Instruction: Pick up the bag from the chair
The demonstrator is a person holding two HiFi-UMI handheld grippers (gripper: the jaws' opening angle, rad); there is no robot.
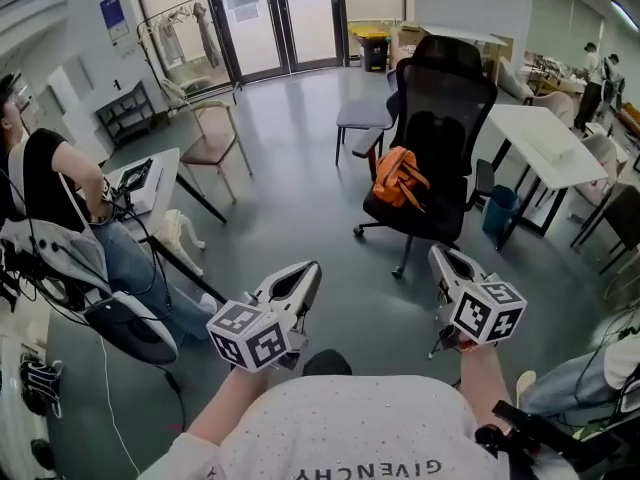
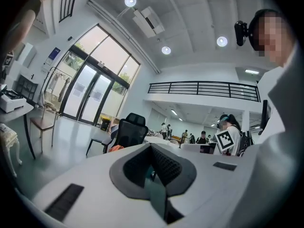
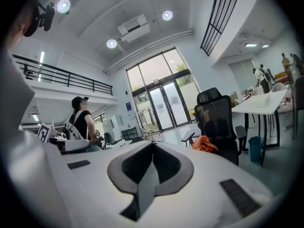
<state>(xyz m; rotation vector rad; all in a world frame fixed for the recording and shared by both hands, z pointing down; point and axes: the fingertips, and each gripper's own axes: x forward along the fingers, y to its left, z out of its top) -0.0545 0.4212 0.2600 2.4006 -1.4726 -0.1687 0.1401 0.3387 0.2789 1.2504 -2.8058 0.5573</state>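
An orange bag (image 1: 400, 177) lies on the seat of a black mesh office chair (image 1: 445, 100) in the middle of the room. Both grippers are held low in front of me, well short of the chair. In the head view my left gripper (image 1: 306, 275) and right gripper (image 1: 439, 256) point towards the chair, jaws together with nothing between them. The left gripper view shows its gripper (image 2: 152, 148) shut, with the bag (image 2: 115, 148) and chair (image 2: 131, 131) small and far off. The right gripper view shows its gripper (image 3: 153, 145) shut too, with the bag (image 3: 205, 143) on the chair (image 3: 219, 121).
A white table (image 1: 545, 138) stands right of the chair, with a blue bin (image 1: 500, 209) under it. A grey chair (image 1: 362, 116) is behind, a wooden chair (image 1: 211, 140) to the left. A seated person (image 1: 60, 193) and a desk (image 1: 150, 183) are at far left. Bare grey floor lies between me and the chair.
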